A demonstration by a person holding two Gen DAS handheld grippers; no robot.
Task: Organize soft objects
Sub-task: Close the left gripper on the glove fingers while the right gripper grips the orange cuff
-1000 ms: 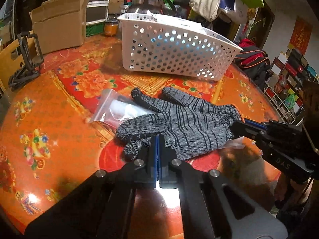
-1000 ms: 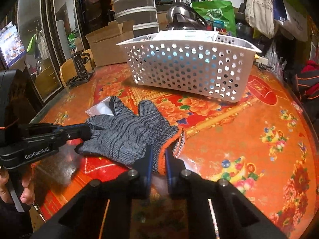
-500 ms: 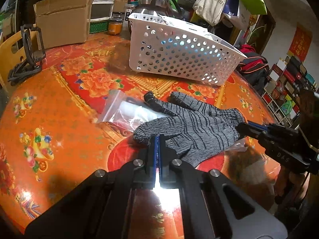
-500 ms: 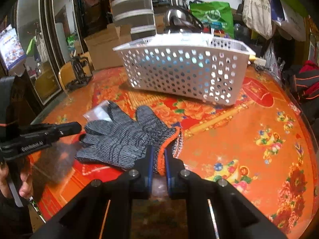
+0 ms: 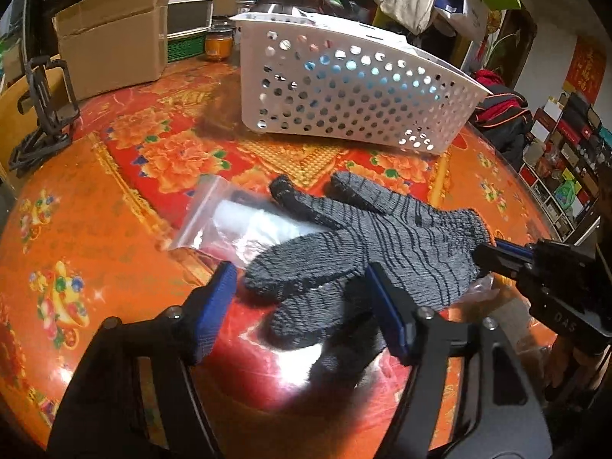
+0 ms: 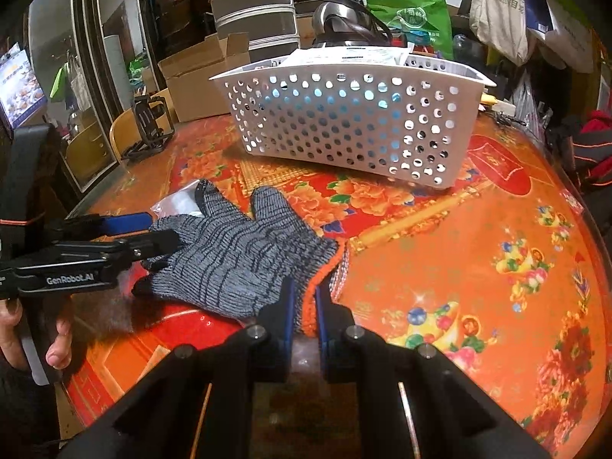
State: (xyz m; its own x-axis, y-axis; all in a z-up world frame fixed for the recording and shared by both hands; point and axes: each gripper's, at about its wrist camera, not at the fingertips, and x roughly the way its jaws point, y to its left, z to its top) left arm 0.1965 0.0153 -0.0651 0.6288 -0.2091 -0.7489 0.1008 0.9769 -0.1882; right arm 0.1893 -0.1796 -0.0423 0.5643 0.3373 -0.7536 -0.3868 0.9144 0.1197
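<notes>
A grey knit glove [image 5: 367, 244] with an orange cuff lies on the orange flowered tablecloth, partly over a clear plastic bag [image 5: 225, 225]. My left gripper [image 5: 302, 287] is open, its blue pads on either side of the glove's fingertips. My right gripper [image 6: 304, 302] is shut on the glove's orange cuff [image 6: 311, 290]; it shows at the right of the left wrist view [image 5: 493, 254]. The glove also shows in the right wrist view [image 6: 233, 256], with the left gripper [image 6: 153, 235] at its fingers. A white perforated basket [image 5: 355, 99] stands beyond the glove.
The basket [image 6: 344, 122] holds papers. A cardboard box [image 5: 111, 34], a jar [image 5: 216, 44] and a black stand [image 5: 46, 107] sit at the table's far left. A kettle and bags crowd the back. The table edge curves close at right.
My left gripper has opened from shut and moved forward, its pads now either side of the glove's fingertips. My right gripper still holds the cuff.
</notes>
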